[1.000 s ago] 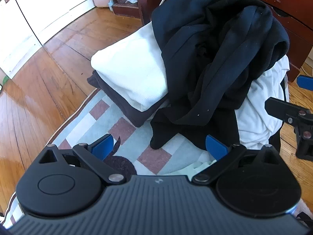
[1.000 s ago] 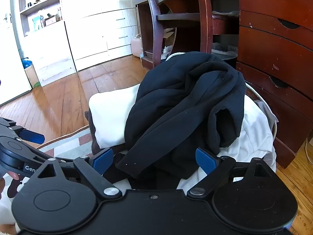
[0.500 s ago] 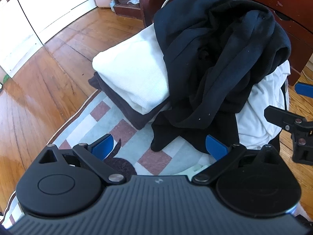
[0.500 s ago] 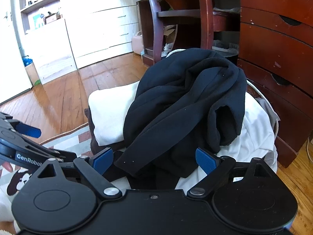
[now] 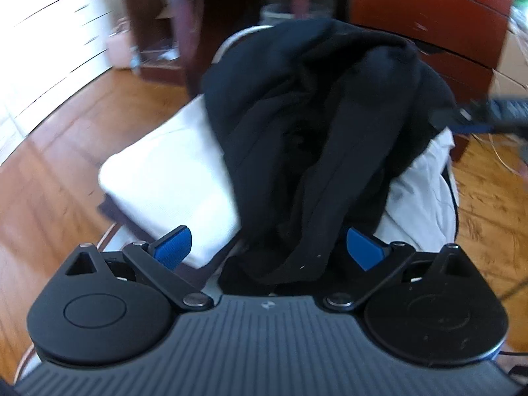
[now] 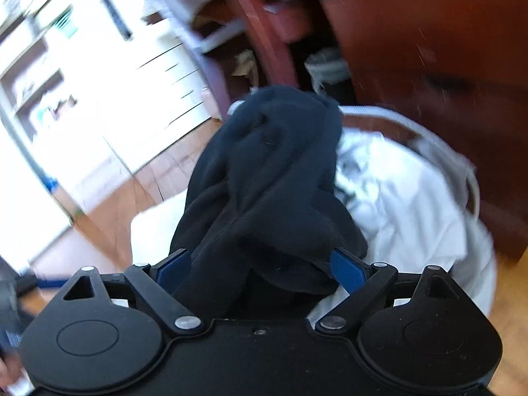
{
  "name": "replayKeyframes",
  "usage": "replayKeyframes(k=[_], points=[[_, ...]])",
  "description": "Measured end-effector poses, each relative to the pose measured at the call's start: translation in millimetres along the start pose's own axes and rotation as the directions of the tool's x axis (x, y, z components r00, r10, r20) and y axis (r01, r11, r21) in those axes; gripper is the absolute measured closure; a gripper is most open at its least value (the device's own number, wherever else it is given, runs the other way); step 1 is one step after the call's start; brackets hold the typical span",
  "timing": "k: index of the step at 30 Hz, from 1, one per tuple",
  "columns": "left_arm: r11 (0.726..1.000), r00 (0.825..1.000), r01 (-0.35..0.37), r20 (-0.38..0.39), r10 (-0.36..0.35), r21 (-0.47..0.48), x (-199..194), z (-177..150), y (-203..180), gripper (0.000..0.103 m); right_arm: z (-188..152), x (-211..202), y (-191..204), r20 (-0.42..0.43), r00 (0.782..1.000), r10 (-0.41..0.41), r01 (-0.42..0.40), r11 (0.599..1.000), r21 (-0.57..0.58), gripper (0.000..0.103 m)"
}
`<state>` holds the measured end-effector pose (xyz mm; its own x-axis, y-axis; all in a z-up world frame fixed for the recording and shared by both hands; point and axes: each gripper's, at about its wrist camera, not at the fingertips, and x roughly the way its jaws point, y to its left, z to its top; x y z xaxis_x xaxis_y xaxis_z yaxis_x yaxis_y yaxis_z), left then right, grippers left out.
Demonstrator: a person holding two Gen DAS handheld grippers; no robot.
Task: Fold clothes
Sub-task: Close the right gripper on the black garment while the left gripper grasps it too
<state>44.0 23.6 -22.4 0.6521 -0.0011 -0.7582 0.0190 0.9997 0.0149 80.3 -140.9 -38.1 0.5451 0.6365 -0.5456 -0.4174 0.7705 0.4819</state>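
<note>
Between your two wide-open hand-held grippers, left (image 5: 267, 247) and right (image 6: 260, 269), hangs the black top (image 5: 316, 138). It looks soft and floppy. Pinch its thick bottom edge

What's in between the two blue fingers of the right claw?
In the right wrist view, the black garment fills the gap of the open right claw.

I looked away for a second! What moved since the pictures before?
Both grippers pushed in toward the black garment. The left gripper and right gripper now have it between their open fingers; neither has closed. The garment's hanging end shifted. The folded white cloth stayed put.
</note>
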Motion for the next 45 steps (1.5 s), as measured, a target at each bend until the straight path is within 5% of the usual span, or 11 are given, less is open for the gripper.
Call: replayKeyframes(k=[5, 15, 22, 23, 24, 25, 33, 40, 42, 44, 45], points=[[0.992, 0.993, 0.118, -0.003, -0.118, -0.04, 28.2, -7.8, 22.5, 0.004, 11.4, 22.8, -6.9, 0.037, 0.999, 0.012, -0.012, 1.0, -0.005, 0.009], [0.938, 0.985, 0.158, -0.014, -0.17, -0.309, 67.2, 2.2, 101.5, 0.004, 46.2, 65.0, -1.5, 0.081, 0.996, -0.044, 0.05, 0.996, -0.076, 0.009], [0.987, 0.996, 0.07, 0.069, -0.06, -0.142, 91.9, 21.9, 88.5, 0.005, 59.3, 92.1, -12.8, 0.061, 0.997, -0.05, 0.05, 0.999, -0.001, 0.009], [0.989, 0.995, 0.082, 0.073, -0.074, -0.12, 96.6, 22.7, 86.2, 0.01, 57.0, 96.4, -16.5, 0.047, 0.998, -0.04, 0.04, 0.999, 0.019, 0.009], [0.99, 0.992, 0.103, 0.081, -0.096, -0.097, 96.5, 25.8, 84.6, 0.033, 54.7, 100.7, -20.1, 0.034, 0.999, -0.031, 0.03, 0.999, 0.039, 0.009], [0.99, 0.989, 0.124, 0.088, -0.118, -0.073, 96.3, 29.1, 83.0, 0.042, 54.1, 104.2, -22.2, 0.032, 0.999, -0.025, 0.024, 0.999, 0.042, 0.009], [0.959, 0.963, 0.264, 0.075, -0.257, -0.105, 115.3, 40.4, 88.7, 0.042, 44.9, 141.8, -23.0, 0.01, 0.996, -0.094, 0.094, 0.995, -0.017, 0.007], [0.95, 0.954, 0.298, 0.071, -0.293, -0.089, 147.2, 28.2, 82.4, 0.035, 42.0, 179.5, -7.5, 0.006, 0.99, -0.141, 0.141, 0.981, -0.136, 0.007], [0.932, 0.939, 0.341, 0.102, -0.329, -0.126, 151.6, 31.1, 85.9, 0.028, 41.5, 190.4, -1.3, 0.003, 0.989, -0.147, 0.145, 0.974, -0.173, 0.012], [0.911, 0.923, 0.384, 0.095, -0.373, -0.152, 154.4, 33.4, 90.1, 0.033, 40.6, 196.7, 6.2, 0.003, 0.989, -0.146, 0.144, 0.97, -0.198, 0.032], [0.898, 0.912, 0.41, 0.086, -0.401, -0.159, 155.0, 34.5, 92.3, 0.052, 40.8, 198.5, 10.2, -0.012, 0.99, -0.143, 0.138, 0.968, -0.211, 0.037]])
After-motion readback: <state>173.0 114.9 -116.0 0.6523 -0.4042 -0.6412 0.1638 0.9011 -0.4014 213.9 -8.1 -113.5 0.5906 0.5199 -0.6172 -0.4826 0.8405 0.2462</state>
